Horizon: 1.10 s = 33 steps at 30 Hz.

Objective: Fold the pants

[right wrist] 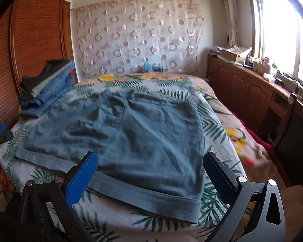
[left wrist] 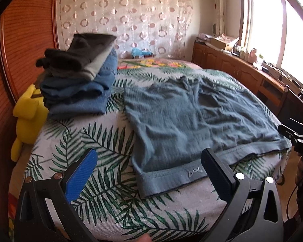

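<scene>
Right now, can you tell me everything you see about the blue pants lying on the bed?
The pants are dusty blue-grey, soft-looking knit fabric, short in shape. They lie spread flat but wrinkled on the leaf-print bedspread, waistband toward the cameras at the bed's near edge. The wide stitched waistband has a small sewn mark. A crumpled seam runs up the middle. Nothing grips them: both grippers hover open just short of the waistband. The folded pile sits apart.
</scene>
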{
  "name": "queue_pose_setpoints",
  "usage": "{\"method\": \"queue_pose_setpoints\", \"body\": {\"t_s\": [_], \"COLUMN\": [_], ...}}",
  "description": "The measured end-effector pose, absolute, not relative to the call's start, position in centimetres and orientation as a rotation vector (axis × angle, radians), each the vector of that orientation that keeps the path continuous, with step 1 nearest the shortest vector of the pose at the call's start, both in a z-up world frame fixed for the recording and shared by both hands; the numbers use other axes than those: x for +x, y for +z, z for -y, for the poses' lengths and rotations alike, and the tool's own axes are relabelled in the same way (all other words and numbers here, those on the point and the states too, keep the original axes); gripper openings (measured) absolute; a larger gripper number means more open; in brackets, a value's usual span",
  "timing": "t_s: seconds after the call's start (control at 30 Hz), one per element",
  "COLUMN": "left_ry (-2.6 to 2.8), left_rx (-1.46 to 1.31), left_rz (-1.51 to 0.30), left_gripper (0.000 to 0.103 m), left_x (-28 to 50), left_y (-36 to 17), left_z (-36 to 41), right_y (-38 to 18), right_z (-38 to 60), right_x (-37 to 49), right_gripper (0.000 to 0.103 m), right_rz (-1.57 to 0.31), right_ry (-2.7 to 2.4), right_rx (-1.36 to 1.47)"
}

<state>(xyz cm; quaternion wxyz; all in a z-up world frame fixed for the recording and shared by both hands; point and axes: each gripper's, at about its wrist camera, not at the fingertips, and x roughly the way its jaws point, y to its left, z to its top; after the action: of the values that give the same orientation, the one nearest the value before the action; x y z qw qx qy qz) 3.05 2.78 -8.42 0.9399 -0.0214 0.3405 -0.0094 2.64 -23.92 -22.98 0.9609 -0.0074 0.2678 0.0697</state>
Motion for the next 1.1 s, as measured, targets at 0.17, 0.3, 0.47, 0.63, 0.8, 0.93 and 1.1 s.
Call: {"method": "queue_pose_setpoints", "body": {"t_s": [0.17,0.3,0.47,0.63,0.8,0.93,1.1], "left_ry": [-0.025,-0.061,-0.099,-0.128,-0.132,-0.126,-0.112], "left_rx": [-0.053,-0.087,-0.119,-0.120,-0.127,-0.130,-0.112], "left_rz": [-0.725,-0.752,-0.779,-0.806,-0.827,-0.830,-0.830], "left_gripper": [0.101,0.092,0.068,0.048,0.038,0.038,0.021], "left_x": [2.9,3.0,3.1,2.8,2.6,2.4,2.5], "left_y": [-9.5,-10.0,-10.7,-11.2,-11.8,-11.7,-11.7], "left_z": [-3.4,-4.0,-4.3,-4.1,-4.4,-4.6,-4.5], "right_y": [-22.4,-22.4,-21.7,-21.5,-21.2,-21.0,-21.8], "right_z": [23.7,23.6,24.1,25.0,25.2,25.7,26.1], "right_x": [2.8,3.2,2.9,2.4,1.4,0.8,2.2], "right_gripper": [0.103,0.103,0.103,0.103,0.103,0.103,0.103], "right_rz": [-0.591,-0.626,-0.658,-0.665,-0.659,-0.659,-0.657], "right_ry": [0.134,0.115,0.100,0.114,0.134,0.147,0.163], "right_rx": [-0.024,-0.036,-0.006,0.022,0.009,0.000,-0.003]}}
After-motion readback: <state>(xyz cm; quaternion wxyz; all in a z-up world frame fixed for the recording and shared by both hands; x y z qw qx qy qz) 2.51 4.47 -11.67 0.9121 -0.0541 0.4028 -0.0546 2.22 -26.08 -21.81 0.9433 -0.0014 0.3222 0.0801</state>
